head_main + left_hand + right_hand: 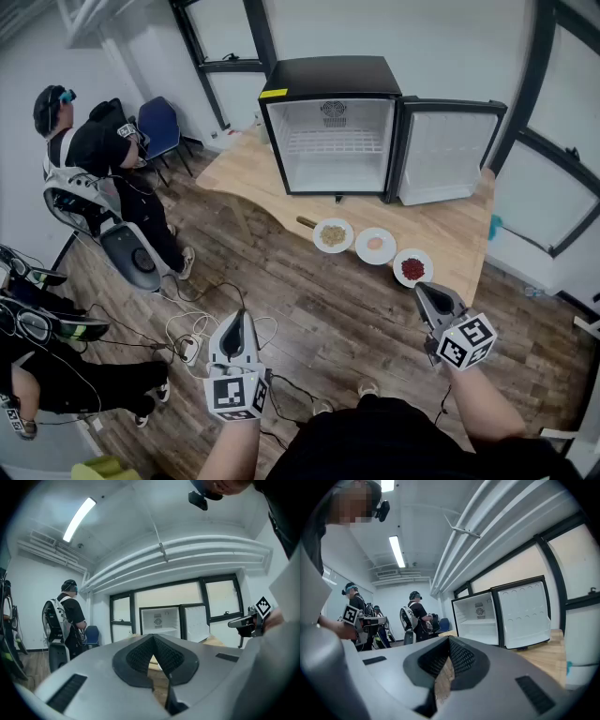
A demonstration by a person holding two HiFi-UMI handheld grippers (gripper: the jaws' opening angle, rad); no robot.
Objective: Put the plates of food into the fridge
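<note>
A small black fridge [328, 122] stands on the wooden table [253, 173]. Its door [441, 150] is swung open to the right and its white inside is bare. Three white plates lie in a row near the table's front edge: one with beige food [333, 234], one with pinkish food [375, 245], one with red food [412, 267]. My left gripper [237, 317] is held over the floor, well short of the table, shut and empty. My right gripper [424, 290] is just in front of the red plate, also shut and empty. Both gripper views face the fridge [160, 620] [478, 620].
A person with a backpack [103, 150] stands left of the table beside a blue chair [159, 127]. Another person [37, 347] is at the lower left. Cables [197, 333] lie on the wood floor near my left gripper. Windows line the far wall.
</note>
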